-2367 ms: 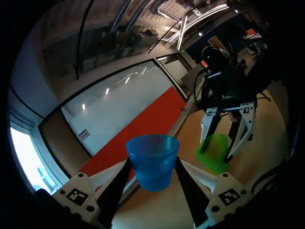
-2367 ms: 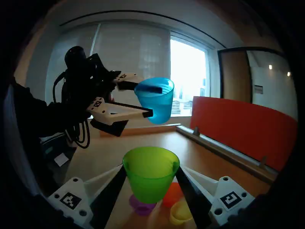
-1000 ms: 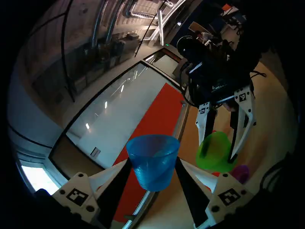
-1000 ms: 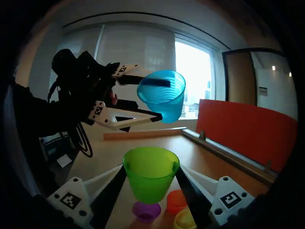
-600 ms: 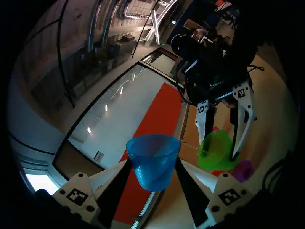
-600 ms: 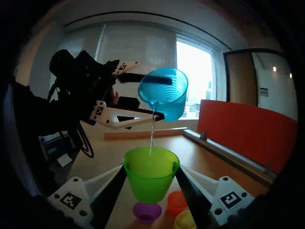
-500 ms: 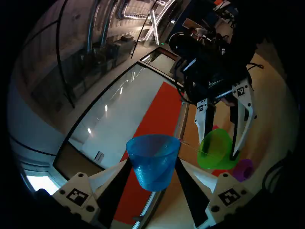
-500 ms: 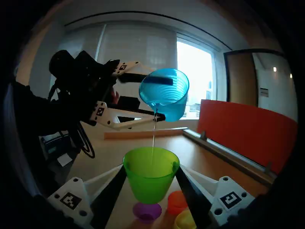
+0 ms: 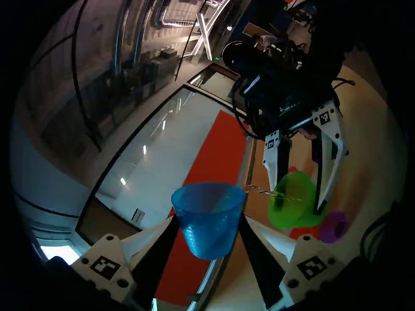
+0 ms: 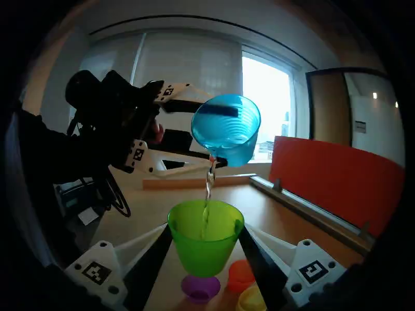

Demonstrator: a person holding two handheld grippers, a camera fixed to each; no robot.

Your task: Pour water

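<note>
— Why is the blue cup (image 10: 225,127) tipped over like that?

— To pour. The left gripper (image 9: 208,218) has its two fingers pressed on the cup's sides and holds it above the green cup (image 10: 205,256), lip turned down toward the green cup's mouth. A thin stream of water (image 10: 208,189) runs from that lip straight into the green cup.

— And the green cup itself?

— It is upright and lifted off the table (image 10: 290,223). The right gripper (image 10: 206,230) is closed on it, one finger against each side. I judge it is held level and directly under the blue cup's lip so the stream lands inside and not on the wood.

— Is any water missing the mouth?

— None that I can see; the stream enters near the middle of the green cup's opening. How full the green cup is, I cannot tell.

— What else is around?

— Three small cups below the green cup: a purple cup (image 10: 200,287) directly beneath it, an orange cup (image 10: 240,276) just beside that, and a yellow cup (image 10: 252,299) at the orange one's edge.

— So the count?

— Two grippers, each holding one cup. One blue cup, one green, one purple, one orange, one yellow: five cups in all. One stream of water.
</note>
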